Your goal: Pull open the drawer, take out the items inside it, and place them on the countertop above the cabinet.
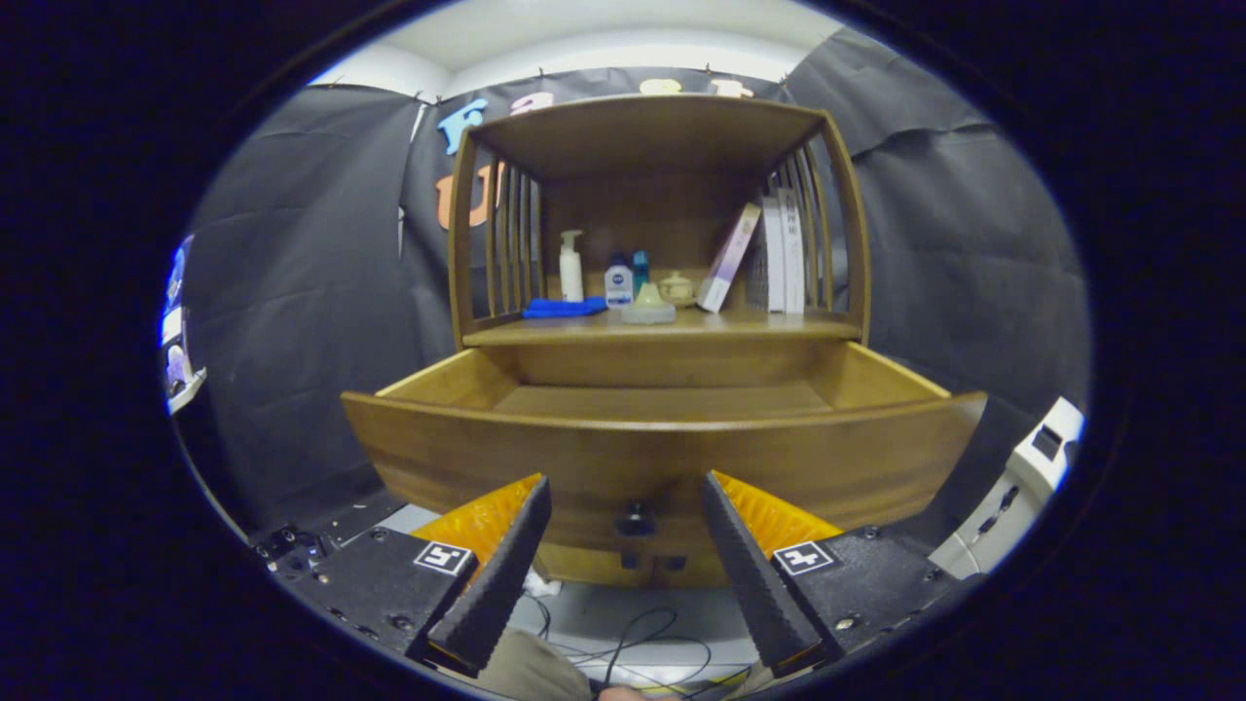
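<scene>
Gripper view looks straight at a wooden cabinet (pixel 652 146) set against the black cloth wall, with its drawer (pixel 662 458) pulled well out toward the camera. On the far left, beside the cloth, a few small coloured things sit on a ledge, too blurred to tell.

On the countertop (pixel 759 329) above the drawer, from left to right: a flat blue cloth (pixel 565 308) lies at the left end; a white pump bottle (pixel 570 267) stands upright just behind it; next come a small white bottle with a blue label (pixel 618 281) and a teal bottle (pixel 641 270) close beside it; a pale round lidded object (pixel 648 306) sits at the front edge; a small cream jar (pixel 677 288) stands behind that. A pale book (pixel 730 258) leans to the right against a row of upright white books (pixel 787 251) by the right-hand slats.

The drawer's inside shows bare wood floor as far as can be seen; its near part is hidden by the front panel. A dark knob (pixel 635 518) sits low on the drawer front, between the fingers and just beyond them.

The gripper (pixel 624 574) hangs spread wide, holding nothing, touching nothing. Below it lie loose cables (pixel 642 638) on a pale floor. To the far right stands a white device (pixel 1022 487).
</scene>
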`<state>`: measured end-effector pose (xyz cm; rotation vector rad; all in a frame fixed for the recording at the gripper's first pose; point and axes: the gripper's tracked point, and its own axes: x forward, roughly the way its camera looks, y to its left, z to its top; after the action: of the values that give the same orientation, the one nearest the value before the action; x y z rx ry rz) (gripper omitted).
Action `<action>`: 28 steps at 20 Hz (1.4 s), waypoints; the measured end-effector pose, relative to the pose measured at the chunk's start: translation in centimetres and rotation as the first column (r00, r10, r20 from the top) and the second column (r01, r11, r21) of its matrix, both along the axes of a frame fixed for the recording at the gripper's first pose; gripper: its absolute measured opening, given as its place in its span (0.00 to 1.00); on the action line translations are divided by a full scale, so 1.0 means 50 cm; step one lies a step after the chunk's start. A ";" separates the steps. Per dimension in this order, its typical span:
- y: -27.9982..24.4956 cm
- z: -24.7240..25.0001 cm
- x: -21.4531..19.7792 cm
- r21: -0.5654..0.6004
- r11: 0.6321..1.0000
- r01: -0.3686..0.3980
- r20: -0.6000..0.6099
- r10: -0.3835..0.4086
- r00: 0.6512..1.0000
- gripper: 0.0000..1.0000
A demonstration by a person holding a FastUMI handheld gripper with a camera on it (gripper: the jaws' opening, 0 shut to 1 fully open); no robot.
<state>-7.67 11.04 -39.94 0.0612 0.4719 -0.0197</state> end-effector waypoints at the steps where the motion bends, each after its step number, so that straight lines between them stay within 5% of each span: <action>1: -0.001 -0.009 0.000 -0.004 1.000 0.004 -0.008 -0.004 1.000 0.98; 11: 0.019 -0.025 0.057 -0.008 0.989 0.146 0.015 -0.146 0.989 0.97; 28: 0.003 -0.044 0.326 0.068 0.982 0.178 0.000 -0.179 0.984 0.98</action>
<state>8.62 11.20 -42.13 0.1700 0.4598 -0.1798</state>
